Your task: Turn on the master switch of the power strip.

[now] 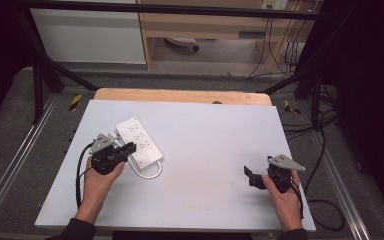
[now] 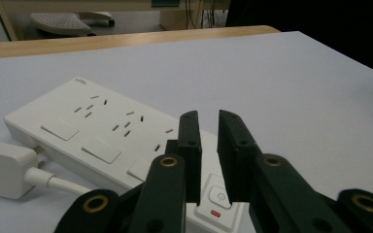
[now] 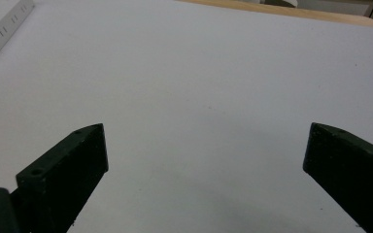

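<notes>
A white power strip lies at an angle on the left half of the white tabletop. In the left gripper view the power strip has several sockets, a round switch at its near end and a white plug with a cable at its side. My left gripper hovers over that near end; its jaws stand almost together with a thin gap and nothing between them. My right gripper rests low at the right front, wide open over bare tabletop.
A white cable loop lies just in front of the strip. The strip's corner lies far left in the right gripper view. A wooden table edge runs along the back. Black frame posts and floor cables flank the table.
</notes>
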{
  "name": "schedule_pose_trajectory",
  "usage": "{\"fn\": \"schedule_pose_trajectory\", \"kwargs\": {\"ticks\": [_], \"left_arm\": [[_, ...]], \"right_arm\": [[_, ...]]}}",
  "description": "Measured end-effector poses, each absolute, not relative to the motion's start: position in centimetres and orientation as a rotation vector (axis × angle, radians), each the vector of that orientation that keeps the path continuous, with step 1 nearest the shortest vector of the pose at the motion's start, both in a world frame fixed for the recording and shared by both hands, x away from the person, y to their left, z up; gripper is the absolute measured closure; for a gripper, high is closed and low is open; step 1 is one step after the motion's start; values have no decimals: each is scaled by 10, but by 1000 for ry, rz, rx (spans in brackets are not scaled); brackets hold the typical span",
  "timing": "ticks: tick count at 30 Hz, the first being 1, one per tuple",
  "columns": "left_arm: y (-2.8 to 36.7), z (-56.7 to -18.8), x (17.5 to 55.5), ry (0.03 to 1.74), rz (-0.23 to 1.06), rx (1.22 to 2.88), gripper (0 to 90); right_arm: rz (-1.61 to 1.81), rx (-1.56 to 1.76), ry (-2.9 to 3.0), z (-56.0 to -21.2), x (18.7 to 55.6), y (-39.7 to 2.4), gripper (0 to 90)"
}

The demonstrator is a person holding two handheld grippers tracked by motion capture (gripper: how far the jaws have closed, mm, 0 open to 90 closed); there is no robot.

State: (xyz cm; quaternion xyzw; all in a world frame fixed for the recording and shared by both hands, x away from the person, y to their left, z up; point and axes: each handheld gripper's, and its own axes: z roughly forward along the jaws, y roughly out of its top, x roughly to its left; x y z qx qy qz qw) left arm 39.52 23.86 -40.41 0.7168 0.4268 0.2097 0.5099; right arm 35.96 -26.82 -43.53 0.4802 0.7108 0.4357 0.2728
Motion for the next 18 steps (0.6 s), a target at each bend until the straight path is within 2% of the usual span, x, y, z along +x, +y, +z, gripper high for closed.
{"fn": "schedule_pose_trajectory", "kwargs": {"ticks": [18], "left_arm": [[246,-398,395,1063,544,1635,282]], "right_arm": [[1167,1280,1956,-437,359,-268,22]]}}
